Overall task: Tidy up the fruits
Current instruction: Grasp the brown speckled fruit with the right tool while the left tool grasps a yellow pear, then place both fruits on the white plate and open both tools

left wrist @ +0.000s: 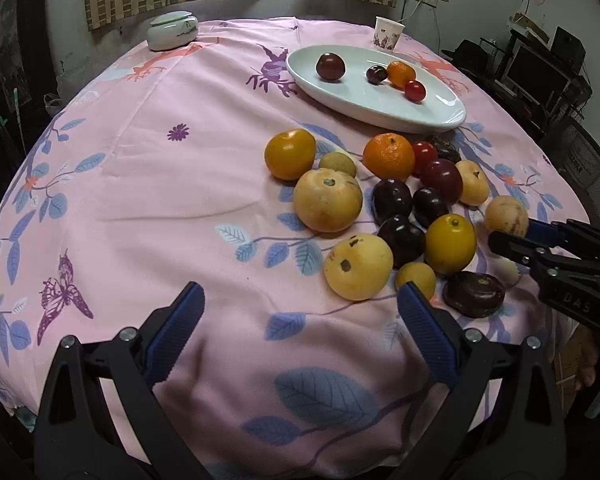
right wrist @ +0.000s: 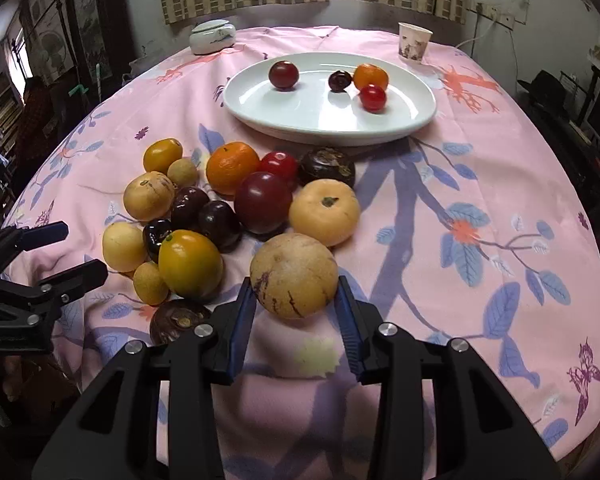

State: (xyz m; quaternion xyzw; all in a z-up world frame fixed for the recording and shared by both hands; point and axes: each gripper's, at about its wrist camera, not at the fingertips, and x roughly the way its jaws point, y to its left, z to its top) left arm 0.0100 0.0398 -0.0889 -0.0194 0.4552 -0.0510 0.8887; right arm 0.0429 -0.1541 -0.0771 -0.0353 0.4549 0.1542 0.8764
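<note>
A pile of several fruits lies on the pink tablecloth: an orange [left wrist: 389,156] [right wrist: 232,167], a dark red plum [right wrist: 263,202], yellow and dark purple ones. My right gripper [right wrist: 296,294] is shut on a tan purple-streaked melon [right wrist: 294,275] [left wrist: 505,216] at the pile's near edge. My left gripper [left wrist: 300,312] is open and empty, just left of the pile; it shows in the right wrist view [right wrist: 74,252]. A white oval plate [left wrist: 440,112] [right wrist: 320,120] behind the pile holds several small fruits, among them a dark plum [right wrist: 284,75] and a red tomato [right wrist: 373,97].
A lidded white ceramic jar [left wrist: 172,31] [right wrist: 213,36] stands at the far left of the table. A paper cup [left wrist: 387,34] [right wrist: 414,43] stands at the far right. Chairs and shelves with monitors [left wrist: 540,76] crowd the right side.
</note>
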